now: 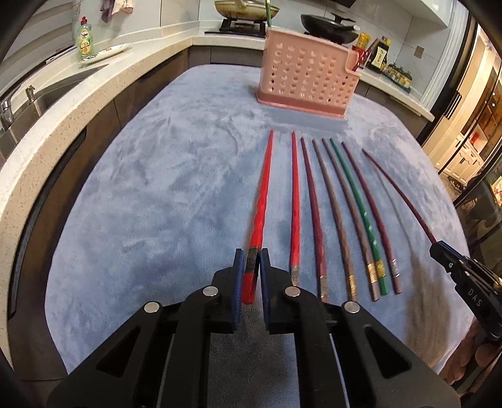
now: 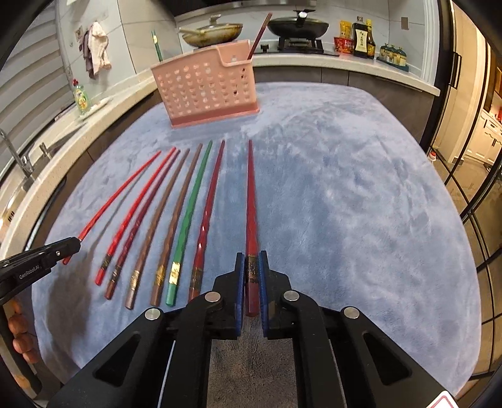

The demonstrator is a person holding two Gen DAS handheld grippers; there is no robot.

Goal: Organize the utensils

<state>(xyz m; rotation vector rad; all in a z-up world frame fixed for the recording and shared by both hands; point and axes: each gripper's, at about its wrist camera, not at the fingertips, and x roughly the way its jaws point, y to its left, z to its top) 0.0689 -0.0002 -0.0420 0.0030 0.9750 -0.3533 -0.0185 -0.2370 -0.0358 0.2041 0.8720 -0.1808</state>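
My left gripper [image 1: 251,255] is shut on the thick end of a bright red chopstick [image 1: 262,194], which points toward the pink perforated holder [image 1: 309,78]. My right gripper [image 2: 252,257] is shut on the banded end of a dark red chopstick [image 2: 251,204]. Each gripper shows at the edge of the other view: the right gripper [image 1: 439,251] and the left gripper [image 2: 70,244]. Between the two held sticks, several chopsticks lie side by side on the blue cloth [image 2: 345,188], among them a green chopstick [image 2: 191,207]. In the holder [image 2: 207,91] stand a dark red chopstick [image 2: 259,34] and a green one [image 2: 157,47].
A pale counter with a sink [image 1: 47,94] and a dish soap bottle [image 1: 84,39] runs along the left. Behind the holder are a stove with two pans [image 2: 298,26] and sauce bottles [image 2: 360,37]. The cloth's right edge drops toward glass doors [image 2: 477,188].
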